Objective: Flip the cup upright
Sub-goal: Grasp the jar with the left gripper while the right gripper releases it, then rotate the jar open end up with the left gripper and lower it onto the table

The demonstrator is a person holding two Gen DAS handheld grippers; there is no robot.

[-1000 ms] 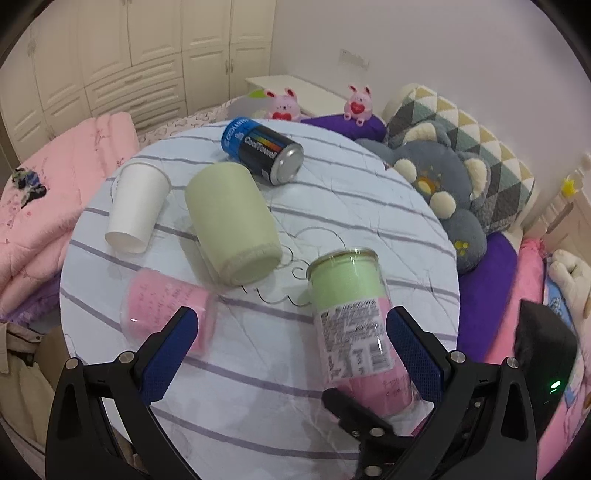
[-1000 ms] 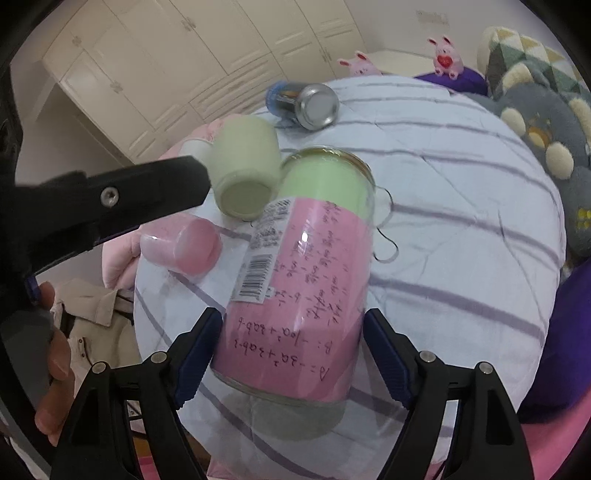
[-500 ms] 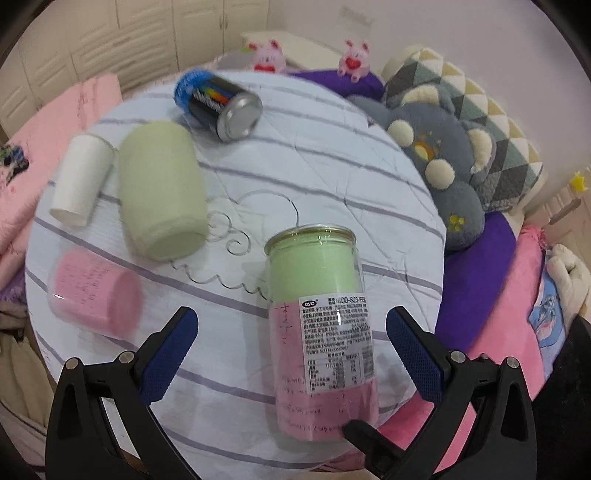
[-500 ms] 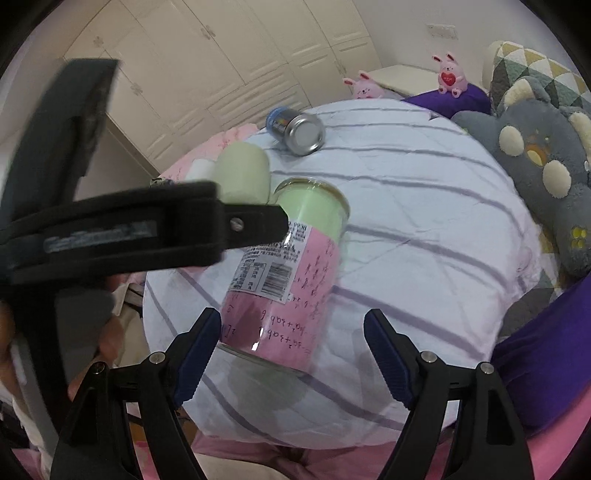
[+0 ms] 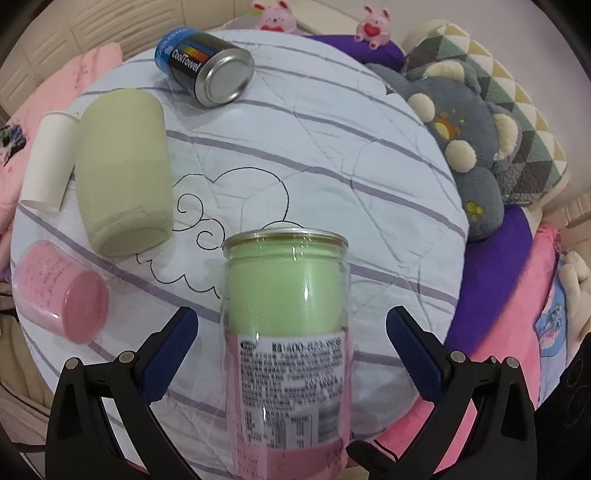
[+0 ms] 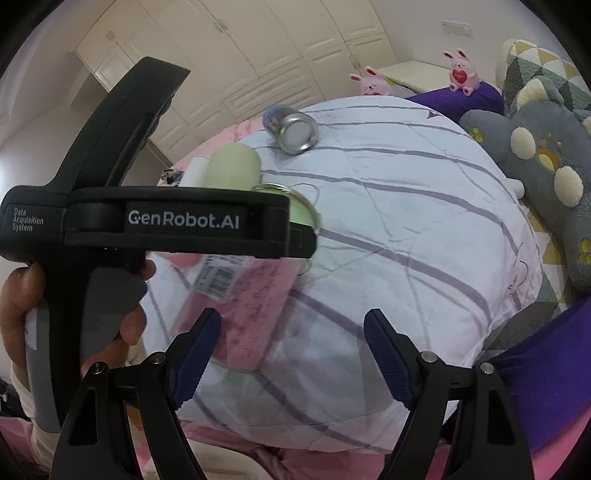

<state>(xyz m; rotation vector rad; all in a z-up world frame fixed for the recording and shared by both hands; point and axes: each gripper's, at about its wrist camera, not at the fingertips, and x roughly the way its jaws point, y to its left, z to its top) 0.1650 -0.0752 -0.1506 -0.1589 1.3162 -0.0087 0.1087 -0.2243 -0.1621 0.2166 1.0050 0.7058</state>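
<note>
Two grippers stand spread; left gripper [image 5: 291, 347] straddles the clear cup [image 5: 288, 332], its fingers apart from the walls; cup lies on the striped cloth [image 5: 332, 166]; right gripper [image 6: 291, 350] holds nothing, beside it.

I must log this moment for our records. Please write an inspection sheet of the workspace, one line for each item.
Surface: round table under a white cloth with purple stripes and a drawn cloud.
Job's things: clear cup with green and pink inside, lying on its side between the left gripper's fingers.
Clutter: olive cup, white paper cup, pink cup and CoolTowel can, all lying down.
Grippers: left gripper open around the clear cup; right gripper open, empty.
Cables: nothing seen.
Surroundings: grey plush cushion, pink bunny toys, white wardrobes.
</note>
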